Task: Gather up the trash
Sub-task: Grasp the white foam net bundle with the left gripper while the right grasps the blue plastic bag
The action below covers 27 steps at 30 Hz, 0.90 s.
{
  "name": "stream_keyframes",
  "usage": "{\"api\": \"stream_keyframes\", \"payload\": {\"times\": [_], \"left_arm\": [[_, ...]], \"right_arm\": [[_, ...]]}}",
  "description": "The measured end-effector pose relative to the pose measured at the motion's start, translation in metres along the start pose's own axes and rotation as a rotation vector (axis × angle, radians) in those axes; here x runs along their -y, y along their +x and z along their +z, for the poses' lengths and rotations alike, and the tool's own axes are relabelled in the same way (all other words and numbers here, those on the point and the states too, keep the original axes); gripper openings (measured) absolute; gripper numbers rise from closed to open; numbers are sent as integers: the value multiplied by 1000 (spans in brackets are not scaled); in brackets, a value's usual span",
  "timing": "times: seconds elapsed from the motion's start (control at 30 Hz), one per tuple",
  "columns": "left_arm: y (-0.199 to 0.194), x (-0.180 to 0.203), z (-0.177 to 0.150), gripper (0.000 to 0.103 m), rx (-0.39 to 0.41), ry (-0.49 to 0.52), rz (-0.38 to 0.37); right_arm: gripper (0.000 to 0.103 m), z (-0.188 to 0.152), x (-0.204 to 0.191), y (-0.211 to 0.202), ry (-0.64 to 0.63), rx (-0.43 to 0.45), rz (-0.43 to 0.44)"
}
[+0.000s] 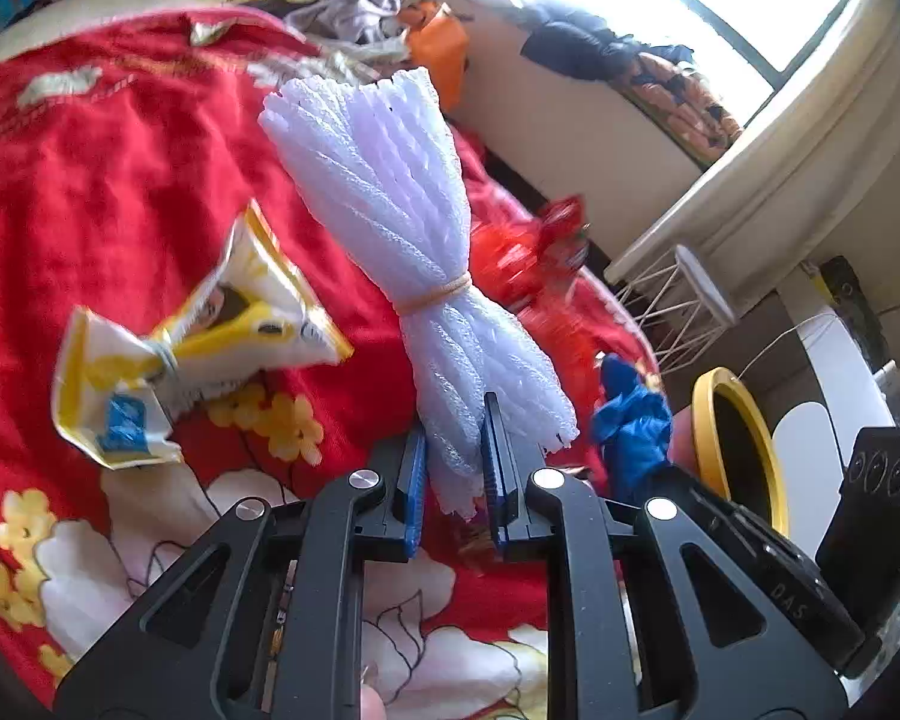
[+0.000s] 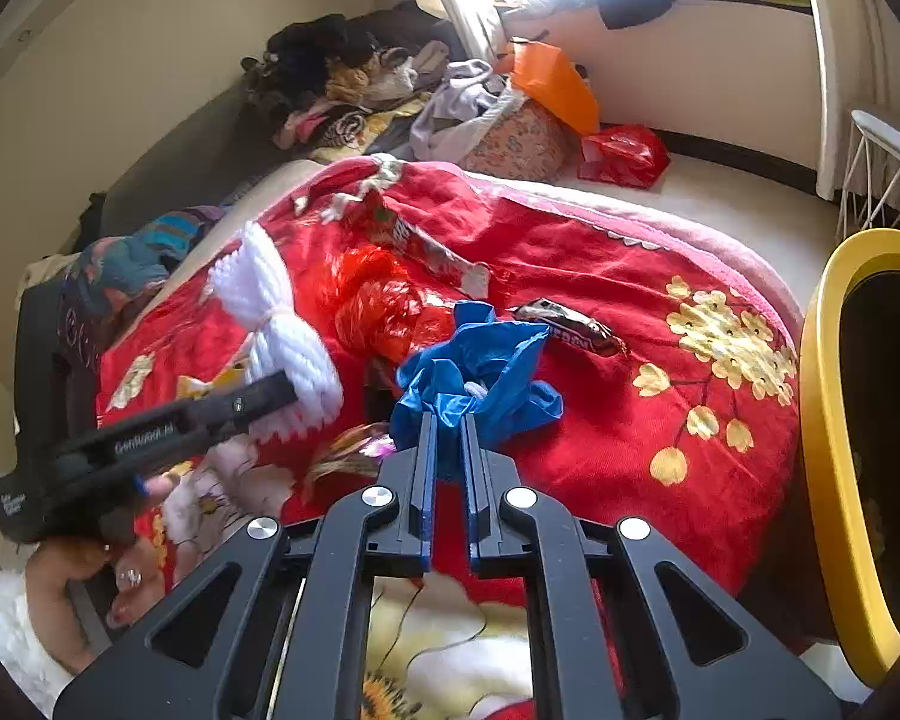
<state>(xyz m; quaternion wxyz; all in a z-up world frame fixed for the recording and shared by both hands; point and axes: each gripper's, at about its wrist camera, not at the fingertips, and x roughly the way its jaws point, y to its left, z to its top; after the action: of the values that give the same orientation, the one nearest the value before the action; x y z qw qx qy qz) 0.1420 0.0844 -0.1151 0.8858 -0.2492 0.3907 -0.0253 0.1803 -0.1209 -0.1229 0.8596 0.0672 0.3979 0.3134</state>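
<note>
At the lower centre of each wrist view, the left gripper [image 1: 455, 468] is pinching a light, springy white foam-net bundle [image 1: 390, 222] by its end, while the right gripper [image 2: 448, 468] is clenching soft blue plastic [image 2: 480, 372]; both crush easily.

Black gripper [image 1: 453, 468], blue pads [image 1: 415, 480]

One white foam net [image 1: 390, 228], one blue bag [image 2: 480, 372], one yellow wrapper [image 1: 210, 330], one red bag [image 2: 384, 306], one dark candy bar [image 2: 570, 327], one yellow bin [image 2: 834, 450], two grippers.
</note>
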Motion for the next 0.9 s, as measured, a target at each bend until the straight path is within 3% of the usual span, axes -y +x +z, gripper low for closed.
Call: {"api": "stream_keyframes", "payload": {"times": [0.37, 0.9], "left_arm": [[-38, 15, 14, 12, 105, 62, -7], [-65, 36, 20, 12, 160, 115, -57]], "right_arm": [[6, 0, -21, -33, -31, 51, 46], [4, 9, -37, -66, -80, 147, 41]]}}
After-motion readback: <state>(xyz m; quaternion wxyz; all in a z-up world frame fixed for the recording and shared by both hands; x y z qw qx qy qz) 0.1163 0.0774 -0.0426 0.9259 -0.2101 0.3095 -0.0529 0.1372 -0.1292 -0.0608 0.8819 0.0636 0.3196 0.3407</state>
